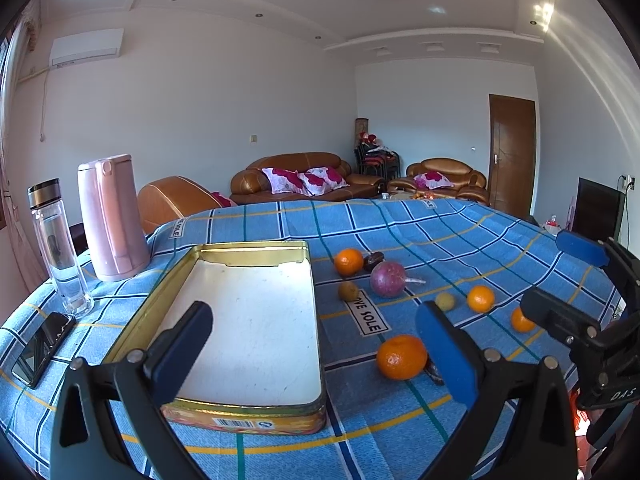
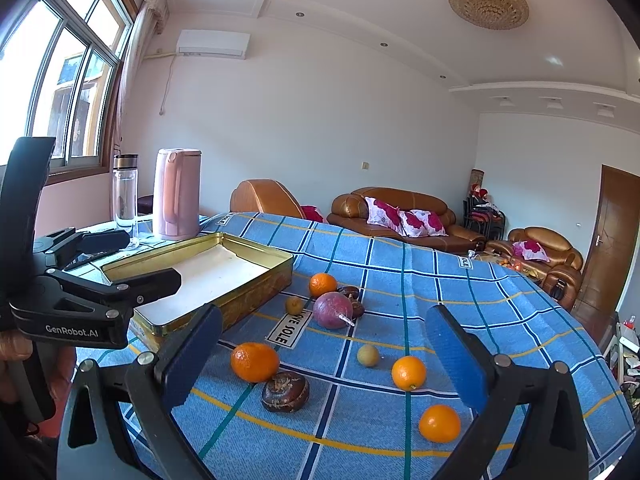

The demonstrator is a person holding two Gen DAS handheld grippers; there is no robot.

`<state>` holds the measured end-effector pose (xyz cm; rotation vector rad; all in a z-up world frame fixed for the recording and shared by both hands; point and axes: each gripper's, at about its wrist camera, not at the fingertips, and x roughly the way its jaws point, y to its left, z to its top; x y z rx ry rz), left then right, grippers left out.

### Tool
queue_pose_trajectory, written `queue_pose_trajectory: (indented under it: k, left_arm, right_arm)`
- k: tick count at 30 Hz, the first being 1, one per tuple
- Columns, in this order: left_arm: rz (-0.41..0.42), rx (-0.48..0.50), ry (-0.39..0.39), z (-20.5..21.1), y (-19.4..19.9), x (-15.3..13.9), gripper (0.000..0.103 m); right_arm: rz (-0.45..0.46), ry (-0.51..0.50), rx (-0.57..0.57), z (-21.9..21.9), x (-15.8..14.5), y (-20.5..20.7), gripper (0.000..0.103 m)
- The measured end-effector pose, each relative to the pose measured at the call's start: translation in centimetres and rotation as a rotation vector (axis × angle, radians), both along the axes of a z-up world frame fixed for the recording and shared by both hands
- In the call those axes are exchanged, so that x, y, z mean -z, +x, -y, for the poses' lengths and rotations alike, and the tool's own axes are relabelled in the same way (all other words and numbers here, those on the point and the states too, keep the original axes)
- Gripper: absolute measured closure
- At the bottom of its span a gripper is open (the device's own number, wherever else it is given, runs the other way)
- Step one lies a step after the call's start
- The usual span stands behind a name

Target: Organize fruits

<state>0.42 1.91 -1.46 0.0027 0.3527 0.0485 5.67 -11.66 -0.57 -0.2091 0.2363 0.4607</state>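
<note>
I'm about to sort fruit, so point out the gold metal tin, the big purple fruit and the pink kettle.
Gold rectangular metal tin (image 1: pixel 256 248): left wrist view, far rim.
Big round purple fruit (image 2: pixel 332 310): right wrist view, its middle.
Tall pink kettle (image 1: pixel 110 216): left wrist view, its body.

Surfaces on the table: metal, cloth, glass, plastic, fruit skin

Gold tin tray (image 1: pixel 312 320) showing glossy metal walls and a matt white paper-like liner; blue checked tablecloth (image 1: pixel 400 432) lying as woven, matt cloth; pink kettle (image 1: pixel 112 220) showing smooth satin plastic; bottle (image 1: pixel 60 248) showing clear glass under a brushed metal cap; phone (image 1: pixel 42 348) reflecting glossy black; tangerine (image 2: pixel 255 361) showing dimpled, slightly shiny peel; passion fruit (image 2: pixel 332 310) looking dull purple; gripper pads (image 2: pixel 456 360) looking matt blue, rubbery, on black plastic frames.
</note>
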Motion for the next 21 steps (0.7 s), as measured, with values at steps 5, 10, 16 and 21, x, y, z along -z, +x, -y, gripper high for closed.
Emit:
queue_pose_trajectory:
  k: [5,10,16,21]
  left_arm:
    - [-0.015,-0.003,0.003,-0.1,0.4,0.5,0.000]
    - [-0.038,-0.002,0.004,-0.1,1.0,1.3,0.000]
    - [-0.064,0.005,0.005,-0.1,1.6,2.2,0.000]
    - [-0.079,0.016,0.003,-0.2,2.1,2.9,0.000]
  right_arm:
    - [-0.007,-0.007,-0.005,-0.1,0.3,0.2,0.001]
    - [-0.029,-0.028,-0.009,-0.2,1.4,1.0,0.001]
    - [-0.068,-0.045,0.000,-0.2,3.2,2.0,0.001]
    - [-0.107,-0.058,-0.002,-0.3,4.4,2.8,0.001]
